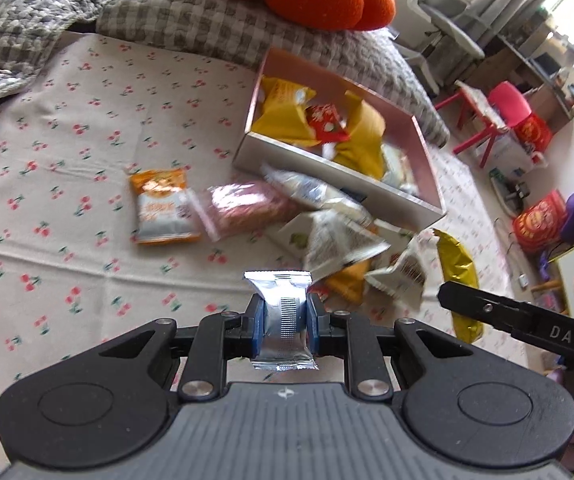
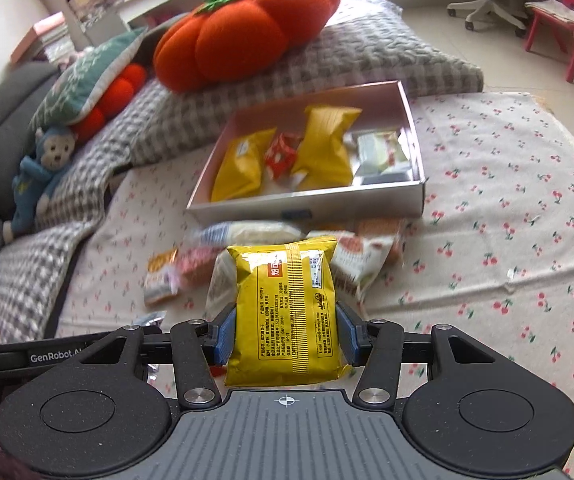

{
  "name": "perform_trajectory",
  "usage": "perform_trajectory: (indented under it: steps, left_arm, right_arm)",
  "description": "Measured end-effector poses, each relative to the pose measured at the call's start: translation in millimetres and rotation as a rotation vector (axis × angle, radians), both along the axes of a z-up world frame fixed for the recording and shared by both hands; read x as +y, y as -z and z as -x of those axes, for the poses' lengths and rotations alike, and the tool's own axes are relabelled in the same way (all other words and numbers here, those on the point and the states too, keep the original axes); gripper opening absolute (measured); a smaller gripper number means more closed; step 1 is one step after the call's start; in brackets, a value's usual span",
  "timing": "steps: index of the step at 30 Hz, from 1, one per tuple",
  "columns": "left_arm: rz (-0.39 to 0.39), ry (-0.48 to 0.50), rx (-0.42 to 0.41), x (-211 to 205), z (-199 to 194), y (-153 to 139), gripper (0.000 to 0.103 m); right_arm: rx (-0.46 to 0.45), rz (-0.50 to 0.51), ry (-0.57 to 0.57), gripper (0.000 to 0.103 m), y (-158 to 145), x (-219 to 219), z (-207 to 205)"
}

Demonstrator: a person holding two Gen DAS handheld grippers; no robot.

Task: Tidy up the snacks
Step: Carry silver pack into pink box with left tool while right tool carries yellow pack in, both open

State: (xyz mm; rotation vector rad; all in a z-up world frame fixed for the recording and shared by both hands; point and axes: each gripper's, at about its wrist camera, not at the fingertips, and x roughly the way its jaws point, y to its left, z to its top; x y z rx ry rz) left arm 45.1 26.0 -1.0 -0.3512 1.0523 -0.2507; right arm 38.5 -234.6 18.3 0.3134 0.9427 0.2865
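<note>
My left gripper (image 1: 285, 320) is shut on a small silver snack packet (image 1: 283, 312), held upright above the cherry-print sheet. My right gripper (image 2: 285, 332) is shut on a yellow snack bag (image 2: 287, 312), its printed back facing the camera. Ahead of both lies a shallow pink box (image 2: 311, 200) (image 1: 339, 164) holding two yellow bags, a red packet and pale packets. Loose snacks lie in front of the box: an orange-and-white packet (image 1: 161, 208), a pink packet (image 1: 243, 210) and white packets (image 1: 339, 240). The right gripper's arm (image 1: 527, 324) shows at the right of the left wrist view.
A checked grey quilt (image 2: 247, 92) with an orange pumpkin cushion (image 2: 247, 28) lies behind the box. A blue plush toy (image 2: 43, 176) sits at the left. Beyond the bed are a red chair (image 2: 571, 20), an office chair base (image 2: 487, 12) and red boxes (image 1: 539, 220) on the floor.
</note>
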Motion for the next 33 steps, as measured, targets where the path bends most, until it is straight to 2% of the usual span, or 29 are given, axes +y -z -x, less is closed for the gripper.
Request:
perform_trajectory:
  steps: [5,15,22,27,33]
  left_arm:
    - [0.062,-0.006,-0.009,-9.4,-18.2,-3.1,0.019]
    - [0.152,-0.08,-0.05,-18.8,-45.9,-5.3,0.019]
    - [0.136,-0.095,-0.09,-29.1,-74.4,-11.3,0.019]
    - [0.088,-0.057,-0.139,-47.3,-99.7,-14.9,0.019]
    - [0.053,-0.004,-0.138,-65.0,-123.9,-4.2,0.019]
  right_arm:
    - [-0.01,-0.026,0.038,0.05,-4.9,-8.3,-19.8]
    - [-0.032,-0.068,0.108,0.05,-0.8,-19.7,-58.2]
    - [-0.076,-0.154,0.175,0.05,5.2,-39.0,-83.7]
    - [-0.086,-0.192,0.224,0.05,17.7,-48.0,-101.7]
    - [-0.098,-0.221,0.27,0.05,31.9,-55.4,-117.3]
